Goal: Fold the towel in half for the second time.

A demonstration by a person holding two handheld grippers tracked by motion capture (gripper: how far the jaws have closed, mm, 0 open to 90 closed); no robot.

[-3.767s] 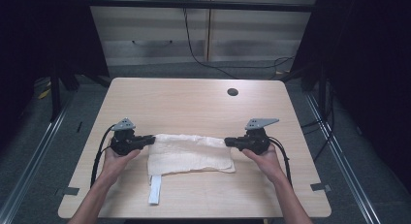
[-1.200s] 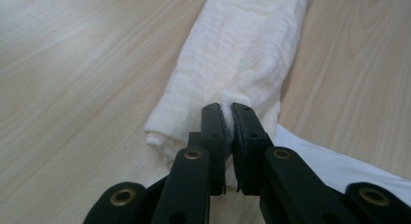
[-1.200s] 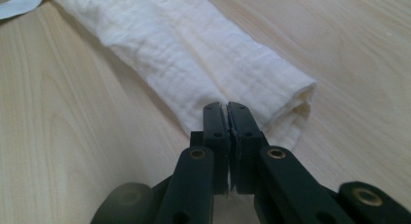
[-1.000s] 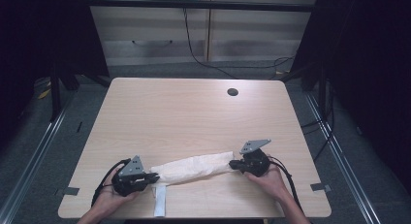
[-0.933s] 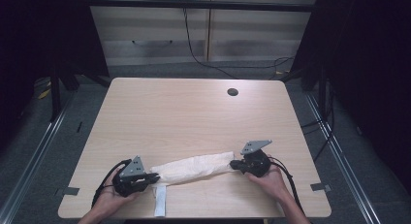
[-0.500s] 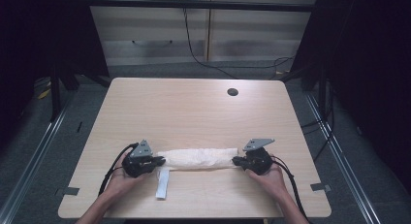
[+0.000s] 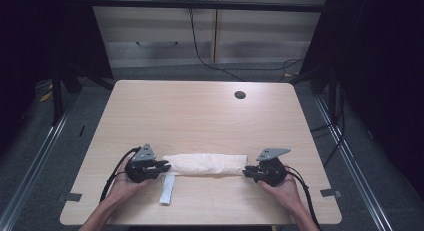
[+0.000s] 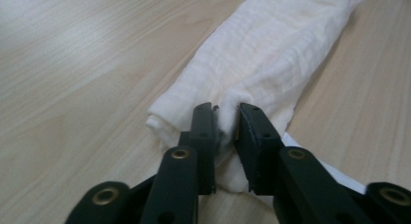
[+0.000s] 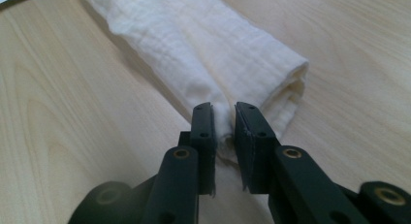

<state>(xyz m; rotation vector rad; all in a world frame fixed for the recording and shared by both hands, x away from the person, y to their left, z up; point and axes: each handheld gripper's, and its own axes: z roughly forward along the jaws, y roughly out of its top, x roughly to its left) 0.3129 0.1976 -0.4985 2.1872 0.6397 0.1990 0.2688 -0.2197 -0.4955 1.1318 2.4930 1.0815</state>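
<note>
Setting: pale wooden table [image 7: 200, 116] under a dark room, cabinets behind, a person's hands coming in at the near edge.
Left gripper [image 8: 225, 115]: jaws have just been opening, now parted a little, with a pinch of white cloth [image 7: 205, 164] between them; pads look eased off rather than clamping.
Right gripper [image 9: 224, 116]: same story, jaws have just been opening, a slim gap showing, the cloth's folded edge sitting between the pads but no longer squeezed, as far as I can judge.
Where the cloth is: stretched straight from one gripper's tips to the other's, each end right at the jaws, lying flat on the table close to the near edge.
Look of the cloth: folded into a long narrow band, soft woven texture, layered edges at the right end, a rounded bulge at the left.
Nearby: a white strip [image 7: 167, 189] pokes out from under the band just beside the left gripper, toward the person.
Farther off: a round dark hole [image 7: 240, 95] in the tabletop, well beyond the right gripper.
Step in hand: letting go after a fold, I'd say.
Next move: back both grippers clear without dragging the ends, then re-grip for another fold.
</note>
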